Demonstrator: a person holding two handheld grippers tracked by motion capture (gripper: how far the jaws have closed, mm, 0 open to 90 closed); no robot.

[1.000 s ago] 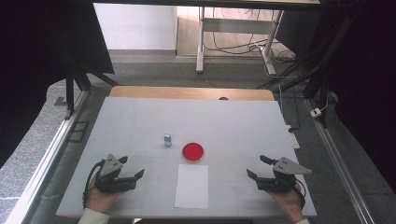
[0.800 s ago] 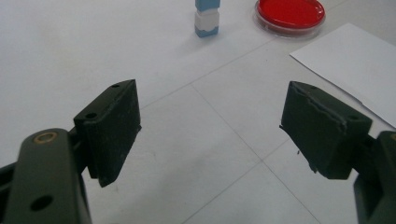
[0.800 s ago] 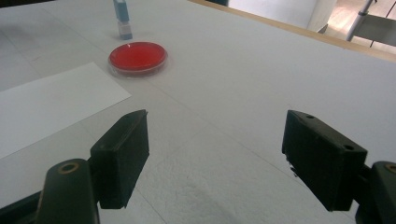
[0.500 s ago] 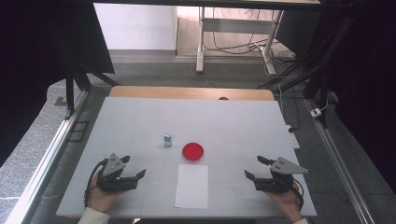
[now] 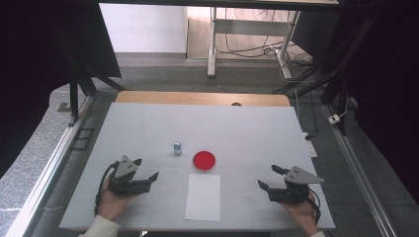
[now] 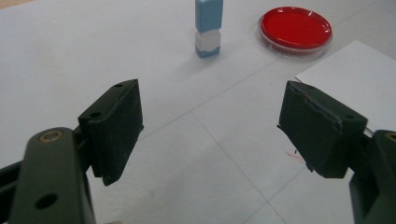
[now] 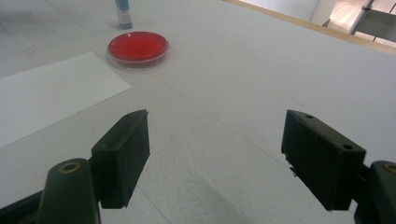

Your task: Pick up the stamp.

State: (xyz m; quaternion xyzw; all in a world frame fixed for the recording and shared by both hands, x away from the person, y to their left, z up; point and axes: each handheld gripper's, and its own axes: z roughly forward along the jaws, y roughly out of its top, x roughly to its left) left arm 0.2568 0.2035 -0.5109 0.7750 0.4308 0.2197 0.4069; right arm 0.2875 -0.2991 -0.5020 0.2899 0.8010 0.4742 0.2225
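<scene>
A round red dish [image 5: 204, 160] lies near the middle of the white table [image 5: 247, 133]. Just left of it stands a small blue and white block [image 5: 177, 147], upright. A white paper sheet [image 5: 203, 196] lies in front of the dish. My left gripper [image 5: 146, 174] rests at the front left, open and empty, aimed toward the block [image 6: 208, 27] and dish [image 6: 295, 27]. My right gripper [image 5: 267, 177] rests at the front right, open and empty, with the dish [image 7: 138, 47] and the paper [image 7: 51, 95] ahead to its left.
A wooden strip [image 5: 202, 98] runs along the table's far edge. Metal rails [image 5: 54, 158] flank both sides. A stand with cables [image 5: 247, 44] is on the floor beyond the table. A white plug box [image 5: 311, 147] sits off the right edge.
Both hands have drawn slightly back toward the front edge of the table. The dish, block and paper have not moved.
</scene>
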